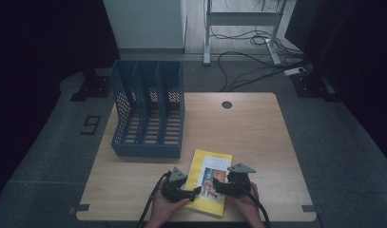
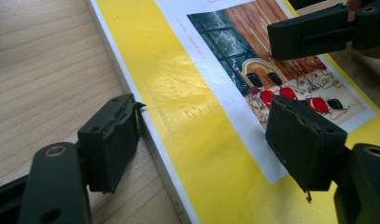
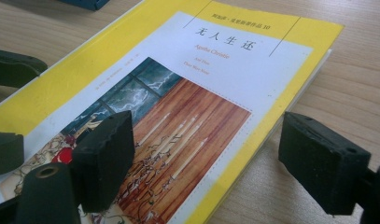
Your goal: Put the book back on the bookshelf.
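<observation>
A yellow paperback book point(image 1: 215, 164) with a picture on its cover lies flat near the table's front edge. My left gripper point(image 1: 198, 192) is open at the book's left side. In the left gripper view point(image 2: 206, 116) one jaw stands on the wood against the book's point(image 2: 178, 93) white page edge and the other hovers over the cover. My right gripper point(image 1: 215, 186) is open at the book's right side. In the right gripper view point(image 3: 206, 135) one jaw is above the book's point(image 3: 225, 70) cover picture and the other is above the table beyond its edge. Neither gripper's pads press on the book.
A blue three-slot file organizer point(image 1: 148, 114) stands at the back left of the wooden table point(image 1: 248, 128), its open slots facing up. A round cable hole point(image 1: 227, 104) sits near the far edge. Cables and a desk frame lie on the floor beyond.
</observation>
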The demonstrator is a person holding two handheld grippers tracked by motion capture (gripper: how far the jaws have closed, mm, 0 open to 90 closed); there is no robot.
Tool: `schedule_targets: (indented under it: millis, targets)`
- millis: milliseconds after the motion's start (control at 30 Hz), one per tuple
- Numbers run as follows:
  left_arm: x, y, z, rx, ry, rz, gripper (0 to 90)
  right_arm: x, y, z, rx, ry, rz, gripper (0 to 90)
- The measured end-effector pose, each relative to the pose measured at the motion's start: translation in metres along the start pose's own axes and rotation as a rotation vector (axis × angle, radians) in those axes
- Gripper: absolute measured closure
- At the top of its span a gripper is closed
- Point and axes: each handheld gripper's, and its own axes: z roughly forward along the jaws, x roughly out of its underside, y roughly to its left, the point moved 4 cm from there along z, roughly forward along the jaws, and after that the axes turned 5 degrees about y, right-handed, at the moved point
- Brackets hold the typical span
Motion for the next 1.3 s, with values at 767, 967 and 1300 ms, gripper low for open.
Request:
schedule_targets:
  millis: [767, 967, 1300]
  targets:
    - [-0.001, 0.0, 0.0, -0.001, 0.002, 0.007, 24.9, 0.0, 0.0, -0.002, -0.01, -0.007, 0.057, 24.1]
    - [-0.001, 0.001, 0.001, 0.006, 0.005, 0.011, 24.6, -0.002, -0.007, -0.005, -0.034, -0.038, 0.06, 31.4]
    - [-0.001, 0.001, 0.001, 0.006, 0.004, 0.01, 24.7, 0.0, -0.007, 0.001, -0.048, -0.004, 0.099, 24.5]
